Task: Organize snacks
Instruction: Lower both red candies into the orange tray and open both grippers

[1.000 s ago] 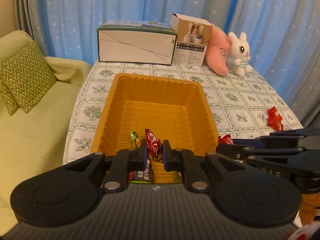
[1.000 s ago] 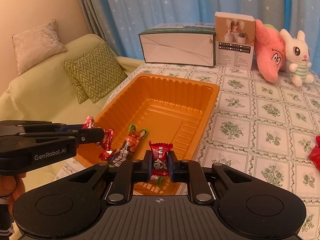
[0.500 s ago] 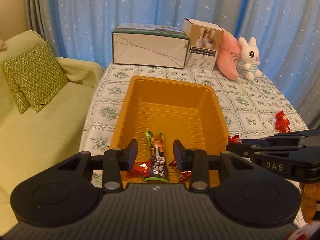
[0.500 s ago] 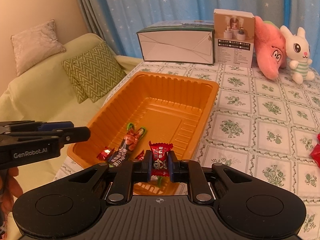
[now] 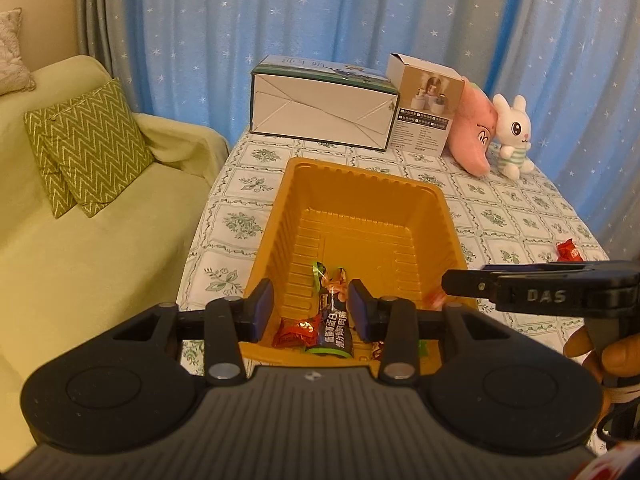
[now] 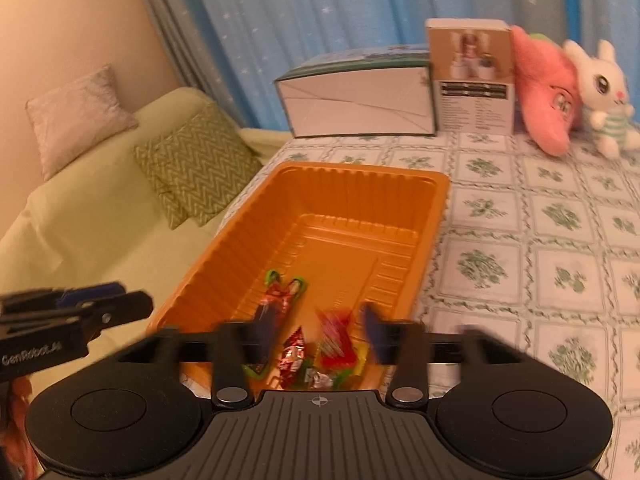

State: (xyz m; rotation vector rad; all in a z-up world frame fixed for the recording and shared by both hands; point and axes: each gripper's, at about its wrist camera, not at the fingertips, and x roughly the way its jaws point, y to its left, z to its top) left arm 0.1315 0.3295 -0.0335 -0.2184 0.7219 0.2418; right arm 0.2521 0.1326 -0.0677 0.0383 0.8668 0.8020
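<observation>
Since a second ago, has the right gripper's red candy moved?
Yes. The red candy has left the now-open right gripper and dropped down into the orange tray, near its front wall.

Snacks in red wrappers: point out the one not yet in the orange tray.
It is the red-wrapped candy lying alone on the tablecloth, right of the orange tray. The others lie inside the tray.
</observation>
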